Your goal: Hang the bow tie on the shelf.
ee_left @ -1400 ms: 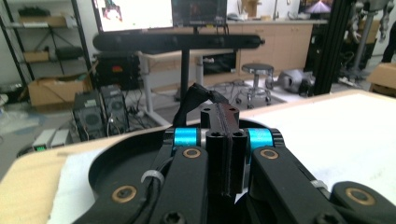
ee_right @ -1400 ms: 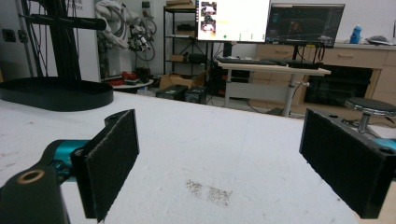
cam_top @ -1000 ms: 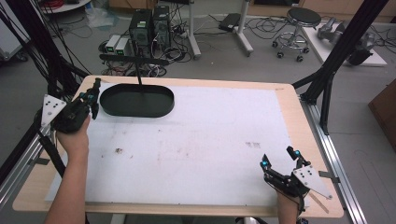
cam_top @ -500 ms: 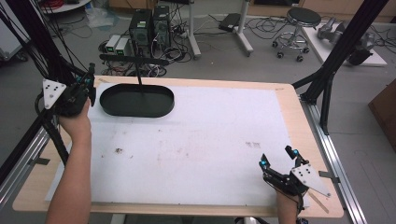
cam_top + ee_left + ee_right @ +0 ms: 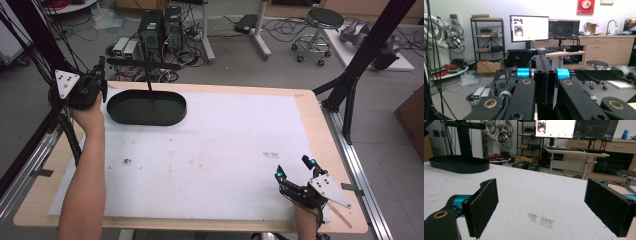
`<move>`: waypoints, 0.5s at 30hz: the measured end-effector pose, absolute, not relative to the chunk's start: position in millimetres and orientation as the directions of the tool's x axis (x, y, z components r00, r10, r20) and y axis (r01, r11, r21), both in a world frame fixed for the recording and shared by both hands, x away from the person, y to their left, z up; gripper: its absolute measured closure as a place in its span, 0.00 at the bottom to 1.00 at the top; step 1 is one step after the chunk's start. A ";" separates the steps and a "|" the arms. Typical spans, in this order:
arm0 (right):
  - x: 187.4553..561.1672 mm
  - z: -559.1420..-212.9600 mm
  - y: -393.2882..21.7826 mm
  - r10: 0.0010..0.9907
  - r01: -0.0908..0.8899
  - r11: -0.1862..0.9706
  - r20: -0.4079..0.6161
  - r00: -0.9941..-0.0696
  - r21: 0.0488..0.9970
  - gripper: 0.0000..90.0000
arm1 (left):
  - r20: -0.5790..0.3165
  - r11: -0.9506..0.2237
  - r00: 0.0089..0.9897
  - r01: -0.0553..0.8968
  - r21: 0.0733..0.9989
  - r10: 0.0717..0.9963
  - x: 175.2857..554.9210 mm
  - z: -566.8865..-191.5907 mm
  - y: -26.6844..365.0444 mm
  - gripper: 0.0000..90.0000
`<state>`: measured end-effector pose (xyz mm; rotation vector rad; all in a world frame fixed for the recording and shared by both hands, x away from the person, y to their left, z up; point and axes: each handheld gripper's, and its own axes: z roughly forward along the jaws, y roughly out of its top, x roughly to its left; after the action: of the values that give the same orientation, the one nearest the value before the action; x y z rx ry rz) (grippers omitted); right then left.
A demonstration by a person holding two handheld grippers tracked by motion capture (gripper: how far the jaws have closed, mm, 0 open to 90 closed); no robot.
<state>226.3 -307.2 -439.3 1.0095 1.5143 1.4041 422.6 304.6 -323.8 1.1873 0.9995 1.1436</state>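
White sheeting covered the table (image 5: 225, 150); I noted the black oval tray (image 5: 146, 107) at its far left, long axis across, just beside my closed, empty left gripper (image 5: 95, 80), well apart from the open, empty right gripper (image 5: 295, 172).

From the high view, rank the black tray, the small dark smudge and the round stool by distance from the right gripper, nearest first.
1. Smudge, on the white sheet just up-left of the right gripper.
2. Black tray, far-left end of the table.
3. Stool, on the floor beyond the table.
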 end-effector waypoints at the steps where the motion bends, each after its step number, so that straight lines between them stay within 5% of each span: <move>1: 226.1 -439.2 -306.4 0.937 0.029 0.056 -0.043 -0.347 0.998 0.12 | 0.010 0.009 0.159 -0.123 0.992 0.987 425.5 -323.4 304.6 1.00; 15: 227.7 -441.3 -302.1 0.932 0.045 0.077 -0.056 -0.358 0.996 0.12 | 0.024 -0.013 0.161 -0.068 0.998 0.987 457.3 -337.6 298.3 1.00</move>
<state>227.7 -302.1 -441.3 1.0063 1.5493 1.3905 457.3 298.3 -337.6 1.2460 1.0318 1.1335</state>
